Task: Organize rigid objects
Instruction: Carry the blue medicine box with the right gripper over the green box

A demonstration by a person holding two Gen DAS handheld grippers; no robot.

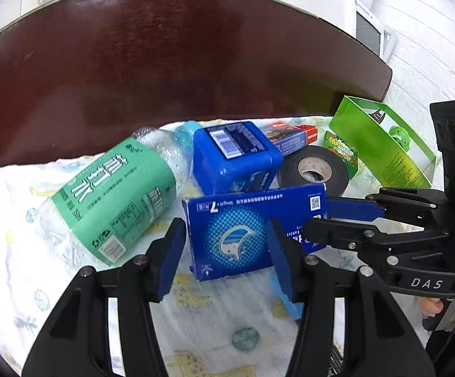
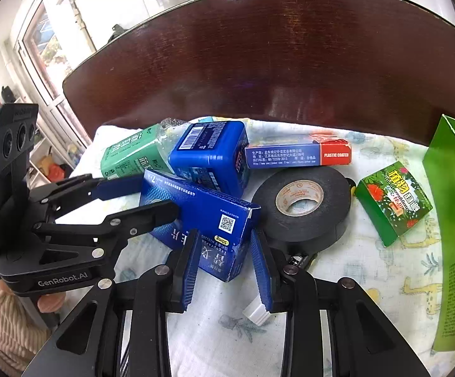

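A flat blue medicine box [image 1: 252,229] [image 2: 202,220] lies on a patterned cloth [image 1: 196,323] [image 2: 227,330]. My left gripper [image 1: 226,251] is open around its near end, one pad on each side with small gaps. My right gripper [image 2: 224,257] is open astride the box's other end; it shows at the right in the left wrist view [image 1: 328,220]. Behind lie a green-labelled bottle [image 1: 114,198] [image 2: 130,154], a blue tub [image 1: 237,154] [image 2: 211,157], a black tape roll [image 1: 315,169] [image 2: 303,204] and a card pack [image 2: 299,154].
A small green box [image 2: 394,201] and a tall green carton [image 1: 384,144] [image 2: 453,235] lie at the right. A dark wooden board [image 1: 180,56] [image 2: 274,62] rises behind the cloth. A small white piece [image 2: 255,312] lies near my right gripper's fingers.
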